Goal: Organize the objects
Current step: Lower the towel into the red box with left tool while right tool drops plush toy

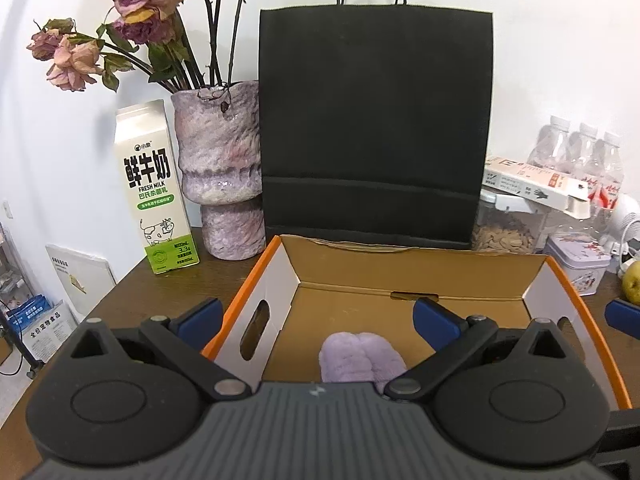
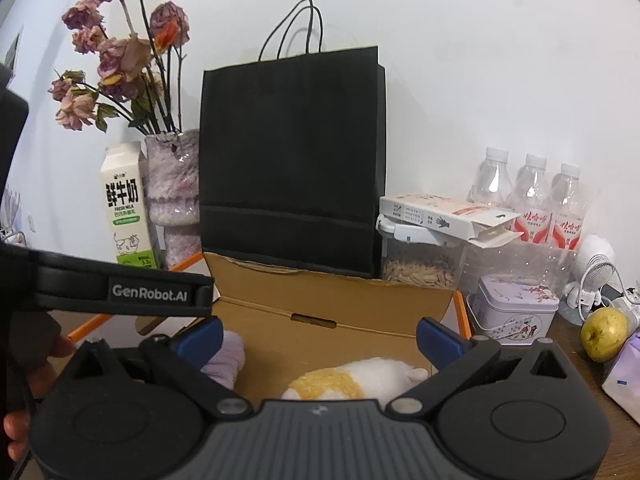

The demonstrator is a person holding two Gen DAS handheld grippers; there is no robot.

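Note:
An open cardboard box (image 1: 264, 280) with orange edges stands on the wooden table. A purple plush item (image 1: 358, 356) lies on its floor, below my left gripper (image 1: 318, 318), which is open wide with nothing between its blue pads. In the right wrist view the same box (image 2: 332, 304) holds a white and yellow plush toy (image 2: 360, 380) and the purple plush (image 2: 228, 356) at the left. My right gripper (image 2: 320, 338) hangs open above the white and yellow toy, apart from it.
A black paper bag (image 1: 372, 120) stands behind the box. Left of it are a flower vase (image 1: 220, 168) and a milk carton (image 1: 154, 192). To the right are water bottles (image 2: 528, 196), a seed container (image 2: 420, 264), a small tin (image 2: 516, 308) and a yellow-green fruit (image 2: 604, 334).

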